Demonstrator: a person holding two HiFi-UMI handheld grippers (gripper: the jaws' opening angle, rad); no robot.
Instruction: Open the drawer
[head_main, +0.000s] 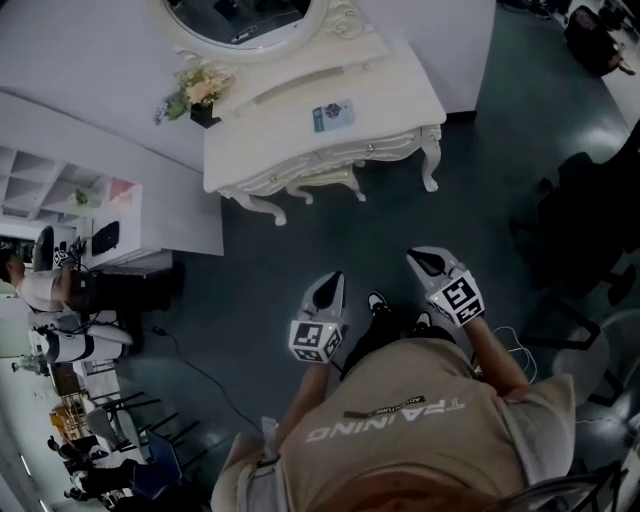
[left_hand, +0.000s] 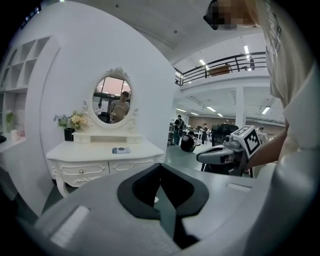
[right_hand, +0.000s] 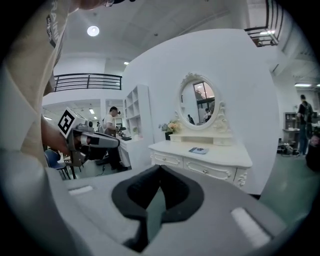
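A white dressing table (head_main: 290, 110) stands against the wall ahead, across a stretch of dark floor. Its front carries two shut drawers with small knobs, a left drawer (left_hand: 81, 170) and a right drawer (left_hand: 133, 164), which also show as the left drawer (right_hand: 167, 159) and the right drawer (right_hand: 212, 170). My left gripper (head_main: 330, 281) and right gripper (head_main: 424, 259) hang side by side well short of the table, both pointing at it. The left gripper (left_hand: 160, 166) has its jaws together with nothing in them. The right gripper (right_hand: 160, 168) is likewise shut and empty.
On the table stand an oval mirror (left_hand: 112, 100), a vase of flowers (head_main: 200, 95) and a small booklet (head_main: 332, 115). A white shelf unit (head_main: 60, 190) and people at desks lie to the left, dark office chairs (head_main: 580, 210) to the right. A cable (head_main: 190, 365) runs over the floor.
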